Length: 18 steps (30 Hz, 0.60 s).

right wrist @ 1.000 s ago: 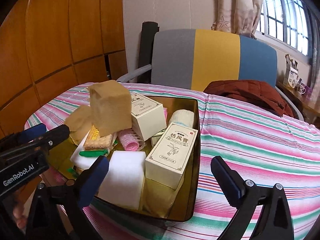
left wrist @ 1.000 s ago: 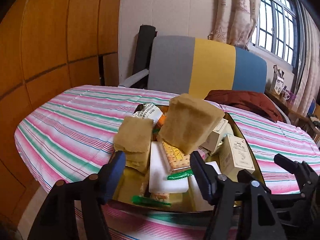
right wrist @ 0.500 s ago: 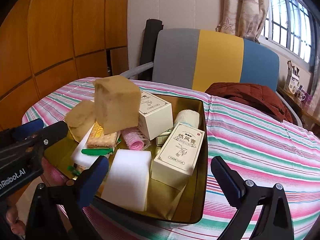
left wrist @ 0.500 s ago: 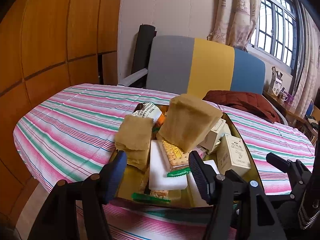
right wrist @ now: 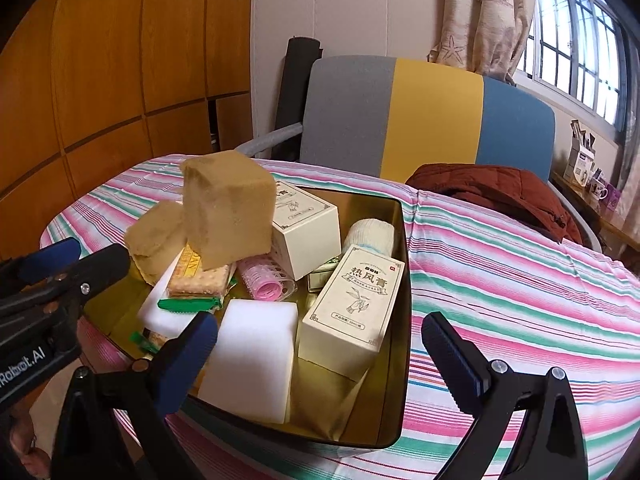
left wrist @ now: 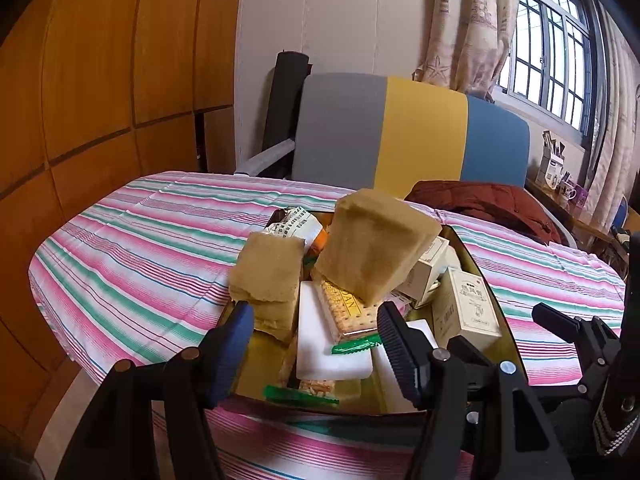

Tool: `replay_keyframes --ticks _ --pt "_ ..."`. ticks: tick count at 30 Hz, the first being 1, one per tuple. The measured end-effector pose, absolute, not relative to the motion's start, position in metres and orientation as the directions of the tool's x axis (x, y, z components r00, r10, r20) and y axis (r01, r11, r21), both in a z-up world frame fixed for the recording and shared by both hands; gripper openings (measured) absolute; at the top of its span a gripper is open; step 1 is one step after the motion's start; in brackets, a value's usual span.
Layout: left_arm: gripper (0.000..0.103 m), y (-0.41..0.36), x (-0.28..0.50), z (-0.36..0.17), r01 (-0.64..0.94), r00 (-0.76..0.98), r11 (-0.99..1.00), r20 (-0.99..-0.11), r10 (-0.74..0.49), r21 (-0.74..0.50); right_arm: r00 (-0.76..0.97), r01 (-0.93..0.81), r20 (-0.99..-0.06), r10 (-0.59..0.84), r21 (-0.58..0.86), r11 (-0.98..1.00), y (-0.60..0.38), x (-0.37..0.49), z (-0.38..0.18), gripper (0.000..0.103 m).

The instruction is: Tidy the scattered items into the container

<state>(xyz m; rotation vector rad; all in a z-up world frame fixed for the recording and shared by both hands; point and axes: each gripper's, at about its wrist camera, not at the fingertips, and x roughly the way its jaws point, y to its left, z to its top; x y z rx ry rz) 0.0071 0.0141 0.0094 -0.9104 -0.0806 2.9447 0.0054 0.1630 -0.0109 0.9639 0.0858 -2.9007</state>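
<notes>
left wrist view: the left gripper (left wrist: 312,344) hangs with its jaws spread and nothing between them, just short of the near edge of the gold tray (left wrist: 486,284), which sits on the striped tablecloth (left wrist: 140,248) toward the near edge of the tabletop. the tray is piled high: a large tan sponge block (left wrist: 376,248) leans tilted on a cracker packet (left wrist: 348,312), a smaller tan sponge (left wrist: 268,268) stands at the tray's left edge, and a flat white foam pad (left wrist: 320,352) lies under the crackers. a cream box (left wrist: 468,308) stands by the tray's right edge. the tan blocks hide most of what lies behind them. the right gripper (left wrist: 568,328) shows at the right as black arms only.

right wrist view: the right gripper (right wrist: 316,344) is wide open and empty, straddling the tray's near right corner (right wrist: 400,400). here the tray's far side shows: a second cream box (right wrist: 308,228) behind the large sponge (right wrist: 228,208), a pink hair roller (right wrist: 268,284), a white rolled cloth (right wrist: 370,236) and a thick white foam block (right wrist: 252,360) at the near edge. the printed cream box (right wrist: 352,308) leans along the right wall. the left gripper's arms (right wrist: 52,280) cross the left side.

behind the table stand a grey, yellow and blue chair (right wrist: 432,116) with a dark red jacket (right wrist: 492,192), wood panelling (right wrist: 120,60), a curtain (right wrist: 484,12) and a barred window (right wrist: 580,32).
</notes>
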Motion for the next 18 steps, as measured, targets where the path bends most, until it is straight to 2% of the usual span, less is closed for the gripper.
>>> replay_keyframes --ticks 8,18 --pt "0.057 0.0156 0.0075 0.0109 -0.037 -0.832 -0.998 -0.552 0.060 -0.052 -0.802 0.087 -0.595 -0.052 -0.029 -0.996 0.1660 0.0056 -0.0098 0.103" --pt "0.057 0.0124 0.0037 0.0076 -0.033 -0.817 -0.997 -0.573 0.064 -0.064 -0.801 0.087 -0.596 -0.054 -0.027 -0.996 0.1665 0.0035 -0.0100 0.103"
